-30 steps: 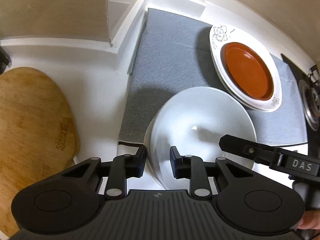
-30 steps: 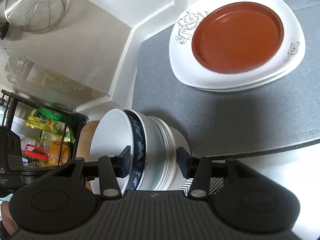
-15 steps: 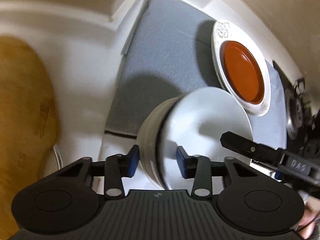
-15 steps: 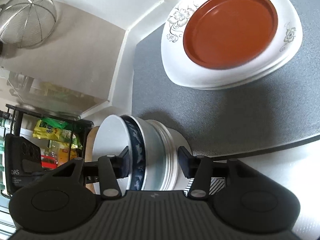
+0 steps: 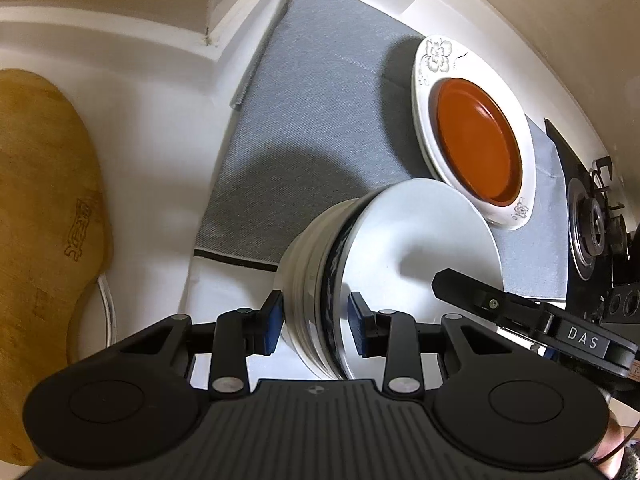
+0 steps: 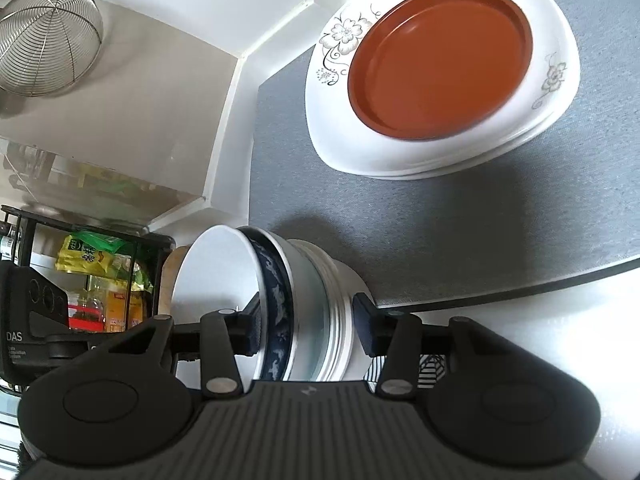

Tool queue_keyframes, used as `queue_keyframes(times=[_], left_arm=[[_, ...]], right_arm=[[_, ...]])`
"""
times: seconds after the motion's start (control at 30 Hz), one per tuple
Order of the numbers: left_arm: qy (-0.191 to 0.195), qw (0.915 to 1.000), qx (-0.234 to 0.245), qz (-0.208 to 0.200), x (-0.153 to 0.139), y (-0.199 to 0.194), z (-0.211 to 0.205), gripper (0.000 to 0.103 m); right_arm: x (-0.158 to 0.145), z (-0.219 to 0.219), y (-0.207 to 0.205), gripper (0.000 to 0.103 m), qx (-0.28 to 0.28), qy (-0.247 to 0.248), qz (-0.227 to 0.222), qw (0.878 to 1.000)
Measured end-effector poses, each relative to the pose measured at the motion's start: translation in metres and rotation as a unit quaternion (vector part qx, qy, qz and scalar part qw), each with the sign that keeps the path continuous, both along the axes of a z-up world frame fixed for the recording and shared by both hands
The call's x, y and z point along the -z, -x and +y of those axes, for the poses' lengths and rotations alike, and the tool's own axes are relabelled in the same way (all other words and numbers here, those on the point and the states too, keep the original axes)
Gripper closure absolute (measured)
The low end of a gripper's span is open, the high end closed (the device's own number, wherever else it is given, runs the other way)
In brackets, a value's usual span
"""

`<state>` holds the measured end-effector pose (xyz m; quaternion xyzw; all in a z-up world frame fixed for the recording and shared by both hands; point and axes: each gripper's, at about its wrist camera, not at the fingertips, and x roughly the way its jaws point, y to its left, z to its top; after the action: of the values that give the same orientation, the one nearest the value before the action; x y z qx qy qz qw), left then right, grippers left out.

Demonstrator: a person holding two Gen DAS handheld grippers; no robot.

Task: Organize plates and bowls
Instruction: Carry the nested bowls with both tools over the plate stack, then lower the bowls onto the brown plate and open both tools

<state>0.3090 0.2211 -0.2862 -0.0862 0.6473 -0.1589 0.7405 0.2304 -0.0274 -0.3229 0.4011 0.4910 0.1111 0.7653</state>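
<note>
The stack of nested bowls (image 5: pixel 384 280) sat tipped on edge between both claws, at the near edge of the grey woven mat (image 5: pixel 304 120). The left gripper (image 5: pixel 316 322) clamped the stack's rims between its blue pads, and the right gripper (image 6: pixel 306 324) gripped the same stack (image 6: pixel 280 304) from the opposite side. A glossy white bowl faced outward, then a blue-patterned one and ribbed white ones. Well apart on the mat lay a smooth orange plate (image 6: pixel 436 60) inside a flower-painted white dish (image 6: pixel 556 80).

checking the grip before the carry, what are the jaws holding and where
Both the left gripper and right gripper clamp the stack of nested bowls across its rims, on opposite sides.
</note>
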Motion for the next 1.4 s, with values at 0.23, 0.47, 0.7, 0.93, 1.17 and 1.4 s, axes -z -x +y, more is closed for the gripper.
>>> queue_keyframes(times=[0.23,0.47,0.7,0.93,1.17,1.4], left_arm=[[0.000,1.0000,0.002,-0.009,-0.012,0.000,-0.012,0.066],[0.008,0.9995,0.012,-0.028,-0.032,-0.010,-0.027,0.065],[0.017,0.9985,0.025,-0.046,-0.051,-0.027,-0.047,0.064],[0.029,0.9971,0.039,-0.058,-0.065,-0.055,-0.076,0.064],[0.043,0.9953,0.055,-0.068,-0.074,-0.081,-0.108,0.063],[0.034,0.9938,0.074,-0.076,-0.057,-0.104,-0.144,0.062]], right_arm=[[-0.009,-0.013,0.002,0.051,0.006,-0.001,-0.009,1.000],[-0.034,-0.026,-0.007,0.051,0.009,0.015,-0.033,0.999],[-0.056,-0.050,-0.021,0.051,0.030,0.014,-0.057,0.998],[-0.074,-0.077,-0.039,0.051,0.049,0.027,-0.072,0.996],[-0.089,-0.110,-0.058,0.051,0.073,0.041,-0.086,0.993],[-0.070,-0.140,-0.076,0.051,0.088,0.037,-0.082,0.992]])
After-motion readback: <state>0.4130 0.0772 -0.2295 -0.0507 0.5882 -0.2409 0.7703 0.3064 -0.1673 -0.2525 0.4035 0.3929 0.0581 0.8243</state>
